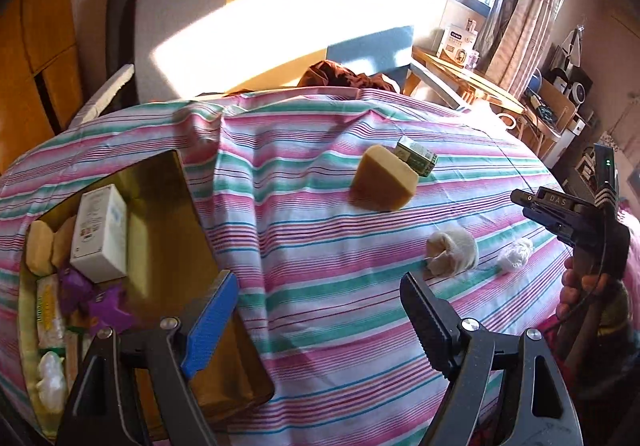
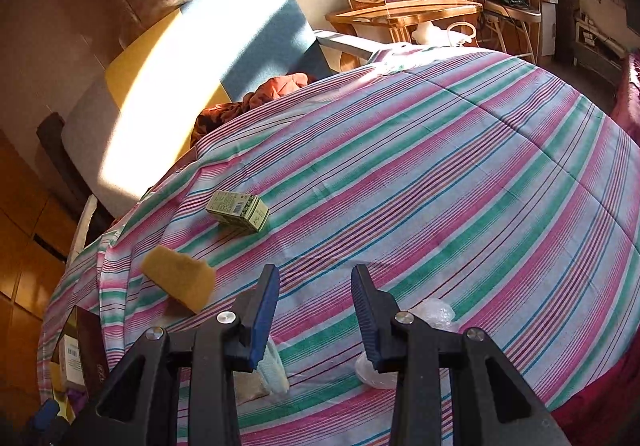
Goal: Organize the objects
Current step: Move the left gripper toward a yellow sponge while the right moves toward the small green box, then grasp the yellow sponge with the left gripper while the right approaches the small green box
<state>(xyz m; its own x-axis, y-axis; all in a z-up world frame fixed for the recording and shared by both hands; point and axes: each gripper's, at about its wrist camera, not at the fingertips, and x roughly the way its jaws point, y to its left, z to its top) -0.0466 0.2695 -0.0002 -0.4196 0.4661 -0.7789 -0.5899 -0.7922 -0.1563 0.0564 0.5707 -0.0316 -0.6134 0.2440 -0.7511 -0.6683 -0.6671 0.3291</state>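
Left gripper gapes empty; cloth pouch lies upper right of it; right gripper narrow, empty, nearer.

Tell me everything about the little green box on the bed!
The green box is a small cardboard carton, longer than it is wide, lying flat on its side on the striped sheet. It is pale green with a darker leafy pattern, a white barcode label and fine print too small to read. It looks closed and undented. The yellow wedge lies close by; from the left view they overlap, but the right view shows sheet between them. Neither tool is touching it.
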